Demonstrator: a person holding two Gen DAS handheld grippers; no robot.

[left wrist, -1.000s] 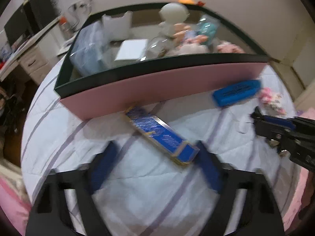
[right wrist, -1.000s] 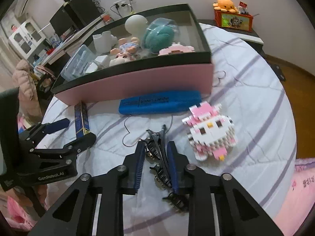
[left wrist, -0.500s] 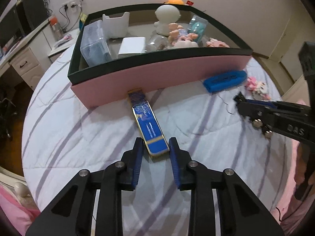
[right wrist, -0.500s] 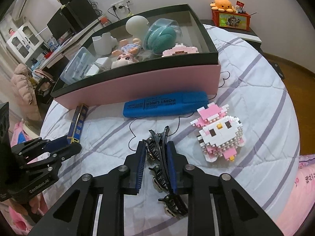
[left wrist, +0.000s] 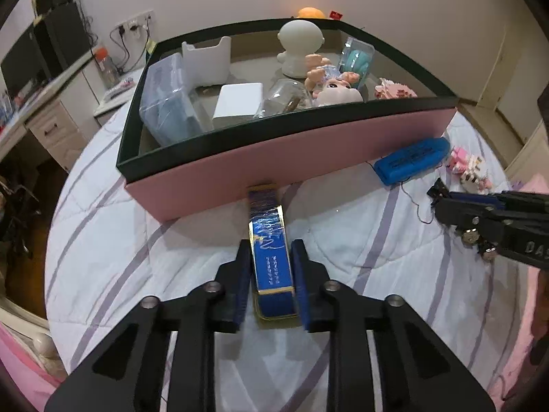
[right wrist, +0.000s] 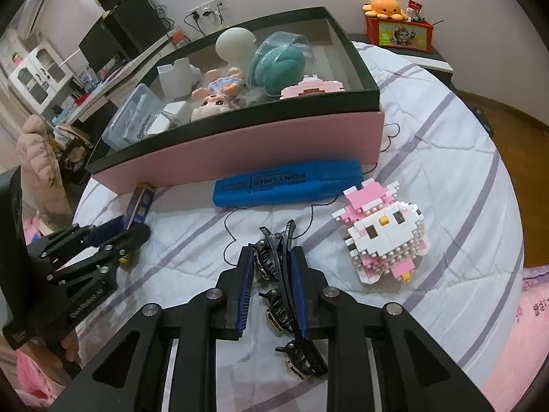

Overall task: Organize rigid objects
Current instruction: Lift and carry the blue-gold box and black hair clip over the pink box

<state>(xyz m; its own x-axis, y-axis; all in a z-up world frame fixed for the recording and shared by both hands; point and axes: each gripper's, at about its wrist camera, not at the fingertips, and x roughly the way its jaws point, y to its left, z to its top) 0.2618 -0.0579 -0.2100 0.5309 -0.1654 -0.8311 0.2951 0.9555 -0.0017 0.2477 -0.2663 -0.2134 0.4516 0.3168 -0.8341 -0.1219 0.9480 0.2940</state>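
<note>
Left tool [left wrist: 270, 257] was pinched on the blue box [left wrist: 271, 257]; both pads flat against its long sides near the near end; the box lay on the bed [left wrist: 360, 240], its far end at the pink wall of the tray [left wrist: 291, 158], touching or just short, couldn't tell which.

Right tool [right wrist: 271, 261] was clamped on the black hair clip [right wrist: 278, 274]; the clip ran lengthwise between the pads, teeth sticking out past both ends; whether it was off the quilt, I couldn't tell.

Blue marker [right wrist: 288, 182] lay along the front of the tray, just beside its wall, with a thin black cord [right wrist: 230, 237] trailing from it across the quilt; pink-and-white brick figure [right wrist: 384, 230] sat on the bed right of the clip, near the marker's right end, apart from both tools.

The tray sat on the bed ahead of both tools; black rim, pink sides; inside it: a clear case [left wrist: 168, 103] at left, a white holder [left wrist: 206, 58] behind it, a white block [left wrist: 238, 103], a white round-headed figure [left wrist: 300, 48], a doll [left wrist: 329, 86], a teal item in a clear shell [right wrist: 278, 61], and a pink brick piece [right wrist: 312, 87] at the right front corner.

From the right wrist, my left tool [right wrist: 133, 231] showed at the left edge, low over the quilt.
</note>
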